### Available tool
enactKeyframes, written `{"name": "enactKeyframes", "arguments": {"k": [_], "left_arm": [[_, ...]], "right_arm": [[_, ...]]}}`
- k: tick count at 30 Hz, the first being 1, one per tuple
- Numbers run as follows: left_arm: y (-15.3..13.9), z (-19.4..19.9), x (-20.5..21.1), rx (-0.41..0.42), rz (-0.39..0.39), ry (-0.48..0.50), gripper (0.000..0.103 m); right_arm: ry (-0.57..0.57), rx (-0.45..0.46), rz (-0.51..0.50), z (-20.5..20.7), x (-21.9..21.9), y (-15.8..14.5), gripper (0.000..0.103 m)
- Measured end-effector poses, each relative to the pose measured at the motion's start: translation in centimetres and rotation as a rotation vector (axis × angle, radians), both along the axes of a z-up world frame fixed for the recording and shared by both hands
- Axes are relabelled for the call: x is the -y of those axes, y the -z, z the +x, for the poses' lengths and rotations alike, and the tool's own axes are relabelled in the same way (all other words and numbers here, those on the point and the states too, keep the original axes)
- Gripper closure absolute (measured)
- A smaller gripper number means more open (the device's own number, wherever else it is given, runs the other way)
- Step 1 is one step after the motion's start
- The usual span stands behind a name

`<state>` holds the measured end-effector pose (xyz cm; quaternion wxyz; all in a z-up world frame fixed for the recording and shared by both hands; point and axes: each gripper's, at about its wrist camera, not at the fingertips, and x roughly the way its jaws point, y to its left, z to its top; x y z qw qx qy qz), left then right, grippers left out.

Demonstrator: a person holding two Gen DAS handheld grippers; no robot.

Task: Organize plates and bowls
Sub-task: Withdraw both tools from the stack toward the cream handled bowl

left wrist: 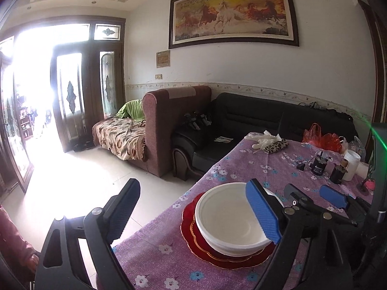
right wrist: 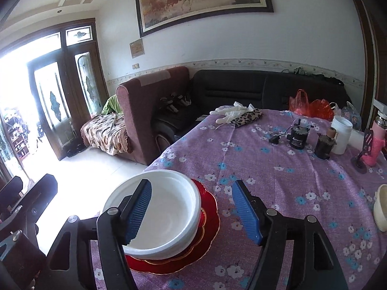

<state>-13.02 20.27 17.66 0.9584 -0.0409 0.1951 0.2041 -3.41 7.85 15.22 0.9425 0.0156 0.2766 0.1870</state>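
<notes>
A white bowl [left wrist: 225, 220] [right wrist: 169, 212] sits on a stack of red gold-rimmed plates [left wrist: 193, 236] [right wrist: 210, 207] near the left edge of a table with a purple flowered cloth [right wrist: 278, 181]. My left gripper [left wrist: 192, 188] is open, its right blue pad over the bowl's right rim and its left finger out past the table edge. My right gripper [right wrist: 191, 186] is open too, with its left pad over the bowl and its right pad over bare cloth. No pad presses on anything. Each wrist view shows the other gripper [left wrist: 312, 193] [right wrist: 29, 183] at its side.
A cream cup [right wrist: 382, 207] stands at the right edge. Farther back are a black motor [right wrist: 298, 137], a white jar [right wrist: 341, 135], a pink bottle [right wrist: 377, 145], red bags [right wrist: 312, 107], and gloves on a leopard pouch [right wrist: 241, 116]. Sofas [right wrist: 241, 89] lie beyond the table.
</notes>
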Motion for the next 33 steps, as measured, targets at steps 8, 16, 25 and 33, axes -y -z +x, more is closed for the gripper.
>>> {"name": "enactKeyframes", "arguments": {"k": [8,16,25,33], "left_arm": [[0.6,0.6,2.6,-0.049,0.026,0.06,0.012],[1.1,1.1,6.6,-0.085,0.079,0.129,0.012],[1.4,2.3,11.8,-0.122,0.107,0.218,0.012],[2.3,4.2,17.2,-0.166,0.13,0.327,0.012]], "right_arm": [[0.037,-0.017,0.038,-1.6,4.2,0.7,0.025],[0.102,-0.077,0.11,-2.2,9.8,2.2,0.025],[0.186,-0.106,0.157,-2.8,16.1,2.9,0.025],[0.313,-0.134,0.188,-3.4,23.7,3.9,0.025]]}}
